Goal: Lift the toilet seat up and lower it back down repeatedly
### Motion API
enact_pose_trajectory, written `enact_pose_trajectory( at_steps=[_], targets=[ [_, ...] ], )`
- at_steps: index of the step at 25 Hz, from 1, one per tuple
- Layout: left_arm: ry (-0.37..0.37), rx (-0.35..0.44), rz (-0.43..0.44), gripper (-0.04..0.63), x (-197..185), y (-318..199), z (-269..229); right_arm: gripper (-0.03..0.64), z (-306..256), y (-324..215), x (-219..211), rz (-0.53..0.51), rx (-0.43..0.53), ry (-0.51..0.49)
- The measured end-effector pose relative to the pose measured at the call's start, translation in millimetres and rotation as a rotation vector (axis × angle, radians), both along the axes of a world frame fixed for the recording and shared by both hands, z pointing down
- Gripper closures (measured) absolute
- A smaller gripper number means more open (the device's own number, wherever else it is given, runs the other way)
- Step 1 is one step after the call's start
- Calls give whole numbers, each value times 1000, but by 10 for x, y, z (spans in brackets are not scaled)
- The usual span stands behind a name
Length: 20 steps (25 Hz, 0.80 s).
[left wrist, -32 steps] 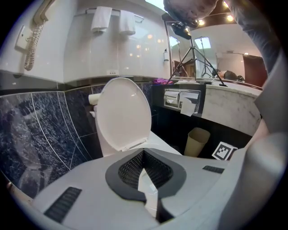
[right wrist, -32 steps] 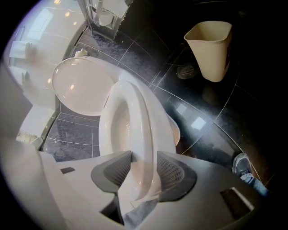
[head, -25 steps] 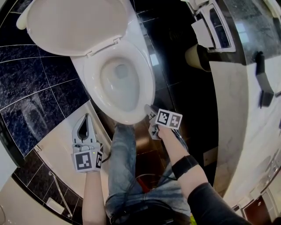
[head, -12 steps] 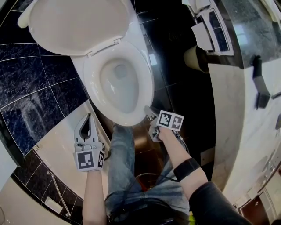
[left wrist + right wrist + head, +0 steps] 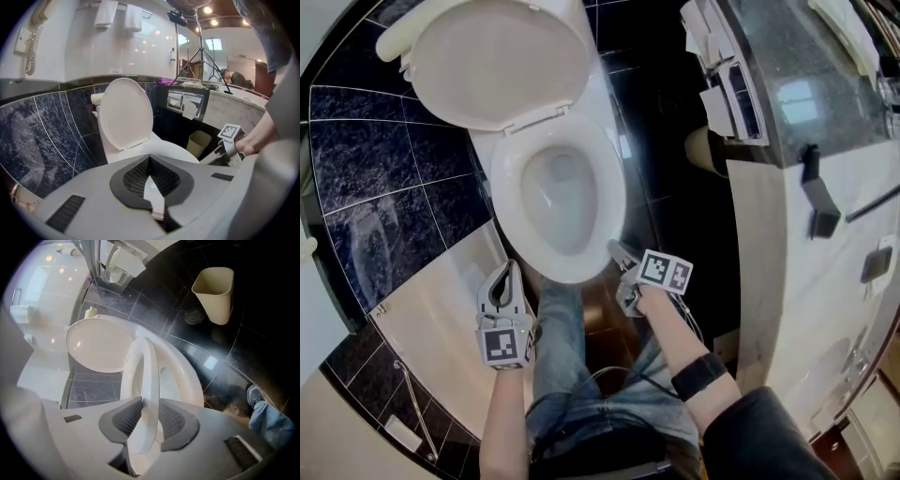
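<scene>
The white toilet stands with its lid [image 5: 502,61] up against the dark tiled wall. My right gripper [image 5: 623,255] is at the front of the toilet seat [image 5: 614,202]. In the right gripper view the seat's front edge [image 5: 145,380] runs between the two pads, and the right gripper [image 5: 151,413] is shut on it. Its jaws have just been closing on that edge. The seat is raised off the bowl rim [image 5: 183,376]. My left gripper [image 5: 506,272] hovers left of the bowl's front. Seen from its own camera, the left gripper [image 5: 150,159] is shut with nothing in it.
A beige waste bin [image 5: 215,291] stands on the dark floor right of the toilet. On the right are a paper holder [image 5: 731,89] and a marble counter [image 5: 825,244]. The person's legs in jeans [image 5: 562,347] stand just before the bowl, one shoe [image 5: 255,392] on the floor.
My right gripper stays on the seat's front edge and has come up a little with it. My left gripper has drifted slightly towards the bowl. The head view has shifted.
</scene>
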<state>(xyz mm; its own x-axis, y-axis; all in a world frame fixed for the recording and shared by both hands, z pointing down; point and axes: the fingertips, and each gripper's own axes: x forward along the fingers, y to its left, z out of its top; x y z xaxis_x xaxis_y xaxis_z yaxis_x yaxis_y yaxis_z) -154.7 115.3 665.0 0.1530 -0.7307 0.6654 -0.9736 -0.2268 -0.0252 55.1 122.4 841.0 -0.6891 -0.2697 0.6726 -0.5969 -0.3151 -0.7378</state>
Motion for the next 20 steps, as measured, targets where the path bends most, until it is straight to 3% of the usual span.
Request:
enact_pose_trajectory(
  at_steps=[5,13,16,20],
  targets=[
    [6,-99,4,595,19,401,71,491,-451,-159,-38,-4,13,-21],
    [107,-275,-23,595,267,837,515,484,-1028,-461,-164,-28,52,-41],
    [165,-287,-31,595,449,677,577,471,-1150,-569,-194,-19,63,-56],
    [182,-221,-48,595,503,373,481,469,-1248,-650,-230,12,68,-78]
  ],
)
